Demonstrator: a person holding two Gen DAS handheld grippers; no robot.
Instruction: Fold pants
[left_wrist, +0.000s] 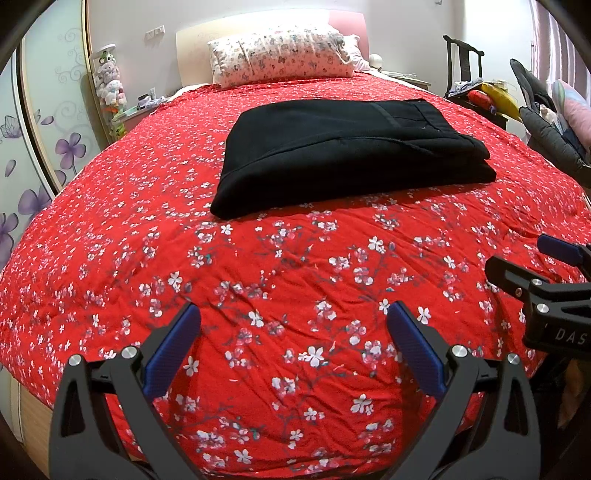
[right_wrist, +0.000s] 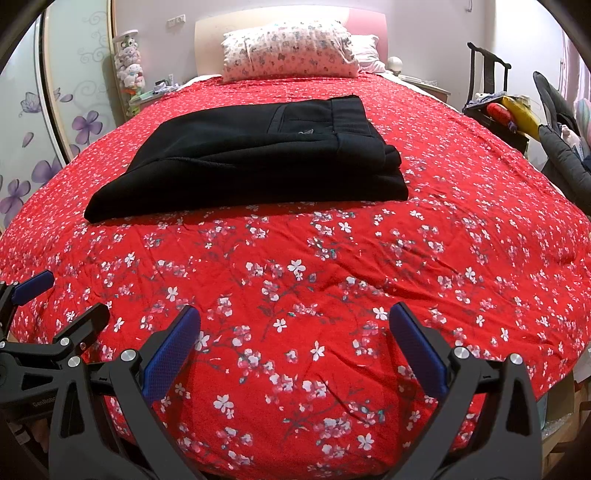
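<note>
The black pants (left_wrist: 351, 155) lie folded into a thick, roughly rectangular stack on the bed (left_wrist: 110, 229), on its red bedspread (left_wrist: 295, 288) printed with small white blossoms; the stack sits in the middle of the bed, toward the far half, with its waistband end to the right and the rounded fold to the left; in the right wrist view the pants (right_wrist: 251, 158) appear left of centre, with a pocket seam showing on the top layer.

The left tool (left_wrist: 293, 343) hangs over the near part of the bedspread with its 2 blue-padded fingers (left_wrist: 173, 350) spread wide apart and nothing between them; it is well apart from the pants. The right tool (right_wrist: 294, 343) is likewise spread wide over the near bedspread, empty; its blue pads (right_wrist: 417, 350) touch no cloth that can be seen. Each tool shows at the edge of the other's view, so they sit side by side near the foot of the bed.

At the far end a patterned pillow (left_wrist: 280, 53) lies against the pale headboard (left_wrist: 192, 44); a plain pale pillow peeks out behind it on the right. To the far left, a clear tall holder (right_wrist: 128, 68) stands beside the bed with plush toys stacked inside it. To the far right a dark chair (left_wrist: 465, 62) carries a heap of things, among them something yellow and something red; what they are cannot be told.
</note>
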